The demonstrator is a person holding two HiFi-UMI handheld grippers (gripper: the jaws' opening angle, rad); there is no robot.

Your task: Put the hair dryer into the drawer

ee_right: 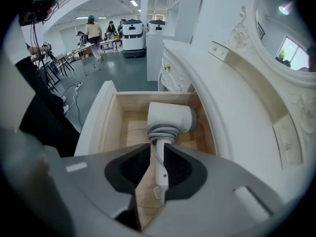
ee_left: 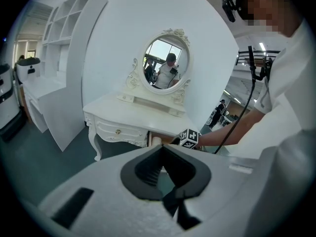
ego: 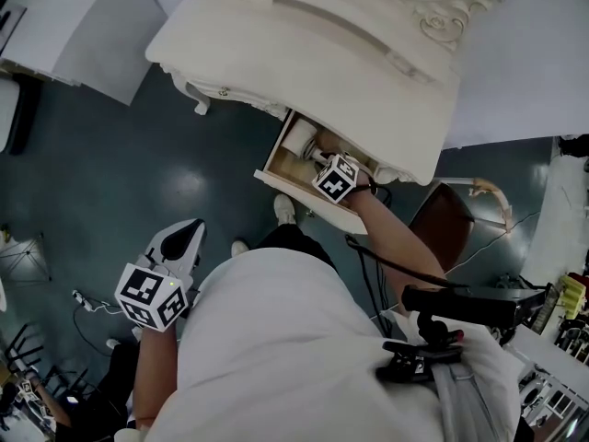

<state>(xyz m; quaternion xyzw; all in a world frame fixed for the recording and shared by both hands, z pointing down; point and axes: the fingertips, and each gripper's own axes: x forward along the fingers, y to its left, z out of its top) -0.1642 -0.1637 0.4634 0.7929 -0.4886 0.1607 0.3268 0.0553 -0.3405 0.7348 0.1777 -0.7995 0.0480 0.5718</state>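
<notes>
Hair dryer: lying, cord wound, in the open drawer just below the narrowly parted, empty fingers of the right gripper; left gripper idle, fingers pressed together; placing judged done, withdrawal and perhaps closing outstanding.

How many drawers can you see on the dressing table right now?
2. An open drawer holding the hair dryer, and a closed drawer just left of it in the left gripper view. Others may be hidden beyond the open one.
</notes>
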